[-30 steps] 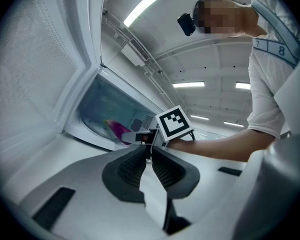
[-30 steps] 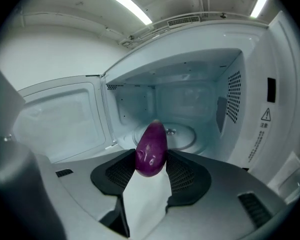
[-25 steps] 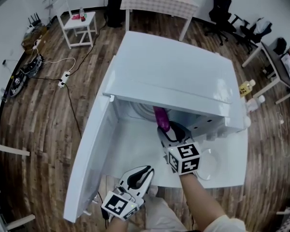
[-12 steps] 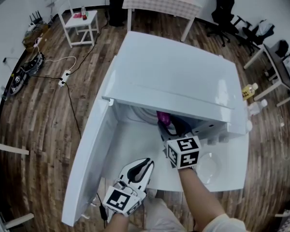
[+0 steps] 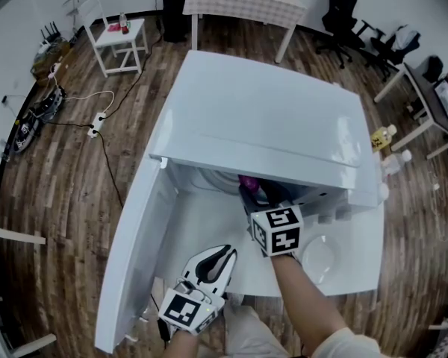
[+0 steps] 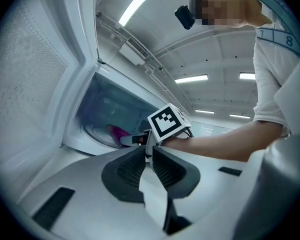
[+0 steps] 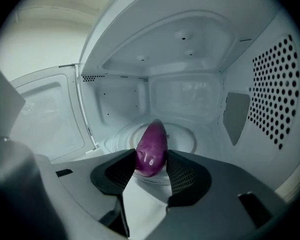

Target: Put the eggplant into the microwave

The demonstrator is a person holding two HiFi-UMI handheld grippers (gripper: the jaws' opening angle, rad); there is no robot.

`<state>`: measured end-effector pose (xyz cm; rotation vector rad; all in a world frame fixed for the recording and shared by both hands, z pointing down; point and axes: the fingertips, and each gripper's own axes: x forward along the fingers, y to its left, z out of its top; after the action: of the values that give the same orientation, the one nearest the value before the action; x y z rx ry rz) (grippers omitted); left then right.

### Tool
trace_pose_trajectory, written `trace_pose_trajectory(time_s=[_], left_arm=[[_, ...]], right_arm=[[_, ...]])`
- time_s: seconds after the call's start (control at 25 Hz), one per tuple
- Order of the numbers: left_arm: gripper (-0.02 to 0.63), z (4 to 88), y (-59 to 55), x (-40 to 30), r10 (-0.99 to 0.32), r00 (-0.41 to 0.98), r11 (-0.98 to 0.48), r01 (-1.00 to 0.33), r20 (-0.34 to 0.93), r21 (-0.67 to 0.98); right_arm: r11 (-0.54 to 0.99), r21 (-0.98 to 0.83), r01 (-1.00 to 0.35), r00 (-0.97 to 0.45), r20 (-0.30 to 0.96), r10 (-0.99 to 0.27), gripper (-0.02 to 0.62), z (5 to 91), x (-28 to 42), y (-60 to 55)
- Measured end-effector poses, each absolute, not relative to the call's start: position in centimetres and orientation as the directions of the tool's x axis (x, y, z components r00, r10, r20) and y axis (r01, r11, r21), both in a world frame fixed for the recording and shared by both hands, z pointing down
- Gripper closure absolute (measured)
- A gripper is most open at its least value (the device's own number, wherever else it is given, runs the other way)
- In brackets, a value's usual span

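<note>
In the head view, your right gripper (image 5: pixel 255 197) reaches into the open microwave (image 5: pixel 269 118) with the purple eggplant (image 5: pixel 249 183) at its tip. Your left gripper (image 5: pixel 222 256) hangs outside, near the swung-out door (image 5: pixel 134 252).

In the left gripper view, your left gripper's jaws are pressed together with nothing between them.

In the right gripper view, the jaws pinch the eggplant's near end and hold it inside the cavity, over the round glass plate (image 7: pixel 186 139).
</note>
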<state>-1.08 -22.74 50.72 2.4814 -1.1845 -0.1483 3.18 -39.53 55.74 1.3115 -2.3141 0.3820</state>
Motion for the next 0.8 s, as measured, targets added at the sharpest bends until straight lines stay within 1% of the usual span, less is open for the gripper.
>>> trace_pose_trajectory(time_s=[0.12, 0.28, 0.8], left_arm=[[0.572, 50.6, -22.8, -1.3, -0.769, 0.636, -0.570, -0.728, 0.064, 0.381], [0.572, 50.6, -22.7, -1.5, -0.766, 0.639, -0.567, -0.725, 0.072, 0.391], [0.569, 50.1, -22.1, -1.4, -0.756, 0.651, -0.583, -0.714, 0.062, 0.388]], right_arm=[[0.519, -0.017, -0.855, -0.458, 0.497, -0.737, 0.382, 55.8, 3.0, -39.4], [0.527, -0.030, -0.849, -0.475, 0.481, -0.737, 0.348, 55.7, 2.8, -38.9], [0.512, -0.027, -0.858, -0.467, 0.454, -0.759, 0.345, 54.9, 3.5, -37.5]])
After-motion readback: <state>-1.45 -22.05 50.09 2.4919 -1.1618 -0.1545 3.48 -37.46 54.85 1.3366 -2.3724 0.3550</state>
